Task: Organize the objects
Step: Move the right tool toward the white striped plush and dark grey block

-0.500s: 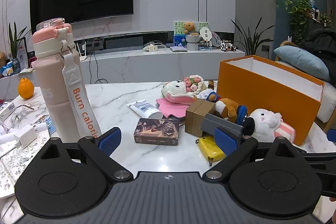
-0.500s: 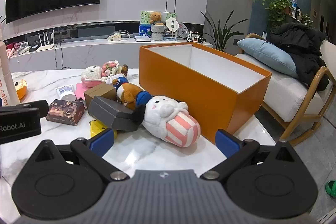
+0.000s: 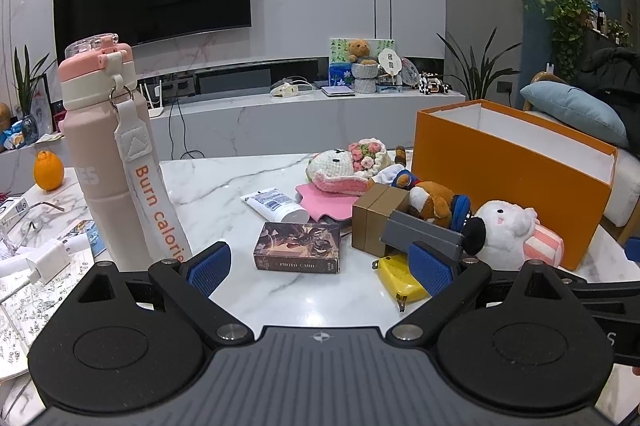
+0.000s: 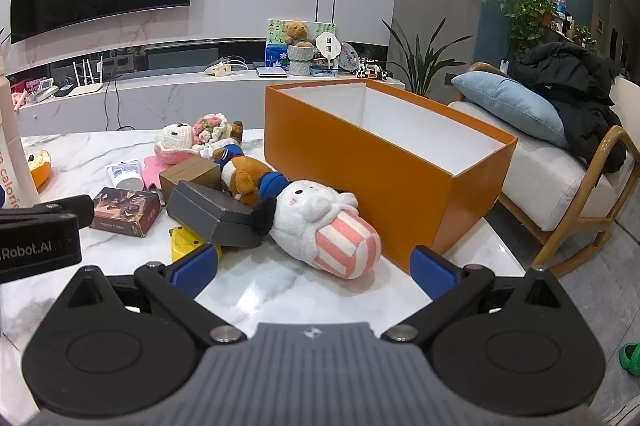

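Note:
An open orange box (image 4: 404, 170) stands on the marble table at the right; it also shows in the left wrist view (image 3: 508, 178). Beside it lies a pile: a white plush with a pink striped body (image 4: 324, 222), a brown plush (image 4: 248, 178), a grey box (image 4: 208, 210), a brown box (image 3: 376, 214), a card box (image 3: 298, 246), a yellow tape measure (image 3: 398, 276), a white tube (image 3: 276, 204) and a crochet doll (image 3: 344, 162). My left gripper (image 3: 320, 268) is open, just short of the card box. My right gripper (image 4: 314, 268) is open, in front of the white plush.
A tall pink water bottle (image 3: 116, 162) stands at the left, close to my left gripper. An orange (image 3: 48, 170), glasses and papers with a charger (image 3: 44, 258) lie further left. A chair with a blue cushion (image 4: 512, 106) stands to the right of the table.

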A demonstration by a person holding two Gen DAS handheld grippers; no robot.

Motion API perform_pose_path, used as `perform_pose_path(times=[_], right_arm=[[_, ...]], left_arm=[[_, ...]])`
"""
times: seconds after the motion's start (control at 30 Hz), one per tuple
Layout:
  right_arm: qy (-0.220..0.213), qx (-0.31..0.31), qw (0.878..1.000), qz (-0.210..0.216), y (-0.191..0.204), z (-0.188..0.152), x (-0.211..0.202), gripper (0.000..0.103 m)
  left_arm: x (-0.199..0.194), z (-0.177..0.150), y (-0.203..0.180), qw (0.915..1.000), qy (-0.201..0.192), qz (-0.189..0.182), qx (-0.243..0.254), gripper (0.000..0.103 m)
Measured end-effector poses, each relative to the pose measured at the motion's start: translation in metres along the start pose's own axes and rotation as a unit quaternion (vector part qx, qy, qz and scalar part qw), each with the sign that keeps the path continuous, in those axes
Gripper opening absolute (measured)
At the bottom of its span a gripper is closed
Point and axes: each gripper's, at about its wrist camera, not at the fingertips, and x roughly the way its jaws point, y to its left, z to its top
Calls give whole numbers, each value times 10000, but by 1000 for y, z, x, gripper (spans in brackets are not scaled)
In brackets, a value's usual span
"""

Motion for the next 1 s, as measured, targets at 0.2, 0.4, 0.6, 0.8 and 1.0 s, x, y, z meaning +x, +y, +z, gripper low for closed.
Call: perform_pose_path(times=[0.2,0.4,0.6,0.8,1.0], right_arm=[[-65,-260,9996,93,-4,4,2,102],[-57,-1020,9938,429,-8,10,21,102],[-343,-2235,9718,673,6,16,44,102],[-3,-2603,9606,970,3,15,75,102],[255,-2532,9617,1021,-10,23,100,102]], left_arm=[[5,1,-1,9998,100,-111,147,103],[22,0,1,9989,366,-180,227,103],[34,2,1,9969,545,-327,470,103],[46,12,4,9942,738,-514,595,103],[61,29,-7,9911,1000,-581,658,103]])
